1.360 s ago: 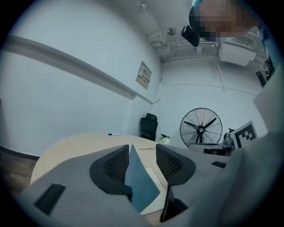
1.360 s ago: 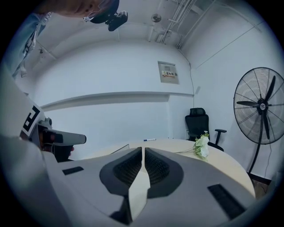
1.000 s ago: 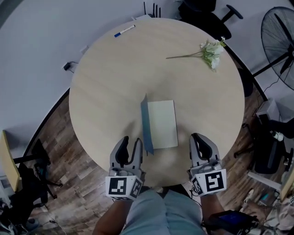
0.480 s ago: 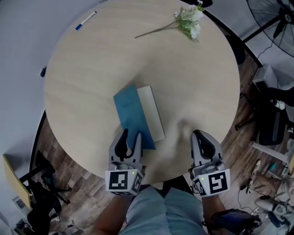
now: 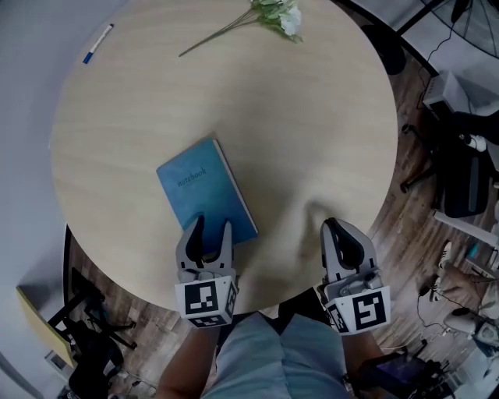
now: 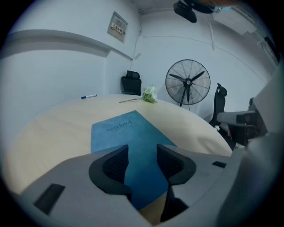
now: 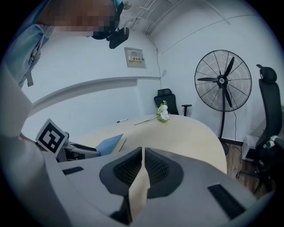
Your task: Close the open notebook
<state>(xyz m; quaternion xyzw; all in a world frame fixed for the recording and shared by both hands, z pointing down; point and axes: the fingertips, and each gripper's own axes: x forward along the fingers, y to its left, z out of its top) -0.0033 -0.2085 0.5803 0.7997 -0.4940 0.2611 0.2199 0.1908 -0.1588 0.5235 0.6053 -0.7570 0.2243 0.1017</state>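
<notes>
Blue cover up and flat: the notebook [image 5: 204,191] lies shut on the round table [image 5: 327,117], title showing, no page edge lifted that I can see. So I judge the closing itself done. My left gripper [image 5: 210,227] hangs over the book's near end, its fingers [image 6: 116,163] spread apart and just now opening wider. The cover shows in the gap between them and runs on ahead of the tips, but neither pad presses on it. My right gripper [image 5: 335,230] sits off to the side, the book well out past its left finger and only bare tabletop ahead of it. Its fingers [image 7: 133,167] are pressed together with a mere sliver between them and nothing caught there. Far ahead of both pairs of tips lie a flower [image 5: 277,14] and a pen [image 5: 97,43], no part of this job. What's left, as I read it: lift the left fingers clear of the book and stand down.
</notes>
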